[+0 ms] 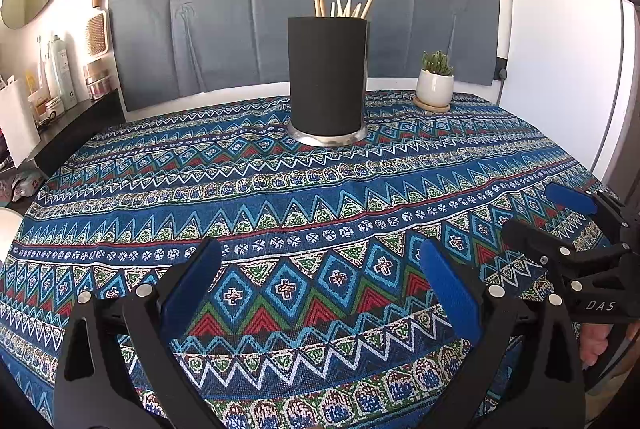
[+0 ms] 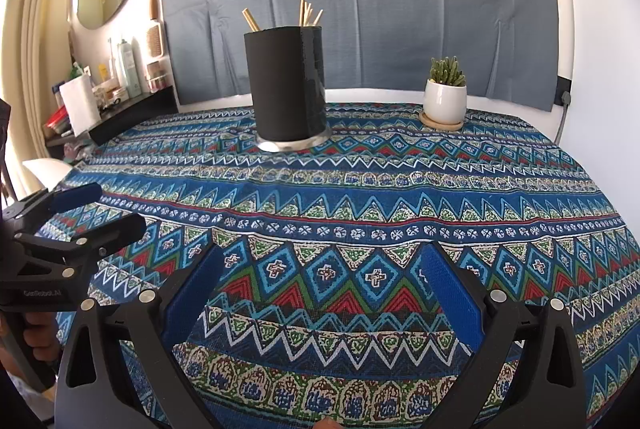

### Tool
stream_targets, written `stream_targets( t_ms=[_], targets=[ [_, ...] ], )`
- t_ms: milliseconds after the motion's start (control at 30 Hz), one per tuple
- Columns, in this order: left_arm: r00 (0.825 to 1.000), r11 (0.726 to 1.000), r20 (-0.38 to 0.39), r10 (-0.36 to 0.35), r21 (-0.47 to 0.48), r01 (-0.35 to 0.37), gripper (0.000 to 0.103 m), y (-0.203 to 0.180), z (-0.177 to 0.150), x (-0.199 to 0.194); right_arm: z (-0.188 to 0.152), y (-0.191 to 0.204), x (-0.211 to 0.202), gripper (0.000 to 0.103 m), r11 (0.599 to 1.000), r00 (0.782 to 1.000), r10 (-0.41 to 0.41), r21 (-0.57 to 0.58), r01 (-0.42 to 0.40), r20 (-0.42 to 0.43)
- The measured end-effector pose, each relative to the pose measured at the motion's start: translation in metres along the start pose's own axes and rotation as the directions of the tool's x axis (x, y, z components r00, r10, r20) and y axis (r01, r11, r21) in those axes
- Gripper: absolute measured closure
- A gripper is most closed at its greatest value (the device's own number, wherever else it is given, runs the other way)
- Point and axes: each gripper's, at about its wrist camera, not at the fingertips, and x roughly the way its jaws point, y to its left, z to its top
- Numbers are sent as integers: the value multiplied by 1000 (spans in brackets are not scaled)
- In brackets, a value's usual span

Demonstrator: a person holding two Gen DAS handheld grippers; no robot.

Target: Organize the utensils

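A black cylindrical holder (image 1: 326,77) on a shiny metal base stands on the far middle of the patterned tablecloth (image 1: 280,197), with several wooden chopsticks (image 1: 344,5) sticking out of its top. It also shows in the right wrist view (image 2: 286,85) with the chopsticks (image 2: 306,13). My left gripper (image 1: 320,261) is open and empty, low over the near cloth. My right gripper (image 2: 322,263) is open and empty too, beside it. Each gripper shows in the other's view: the right one (image 1: 536,213) at the right edge, the left one (image 2: 116,207) at the left edge.
A small succulent in a white pot (image 1: 435,85) on a wooden coaster stands right of the holder, also in the right wrist view (image 2: 445,101). A white fridge (image 1: 560,77) stands at the right. A cluttered shelf (image 1: 48,97) runs along the left.
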Motion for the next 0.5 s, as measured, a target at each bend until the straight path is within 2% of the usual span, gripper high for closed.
stream_targets(
  t_ms=[233,500],
  targets=[
    [1000,999,9,-11,-47,12,6,9,0,-2,0,0,0,8,1000,1000,4,2,-4,-1],
    [1000,999,13,-10,-32,10,6,7,0,-3,0,-1,0,8,1000,1000,0,3,0,0]
  ],
)
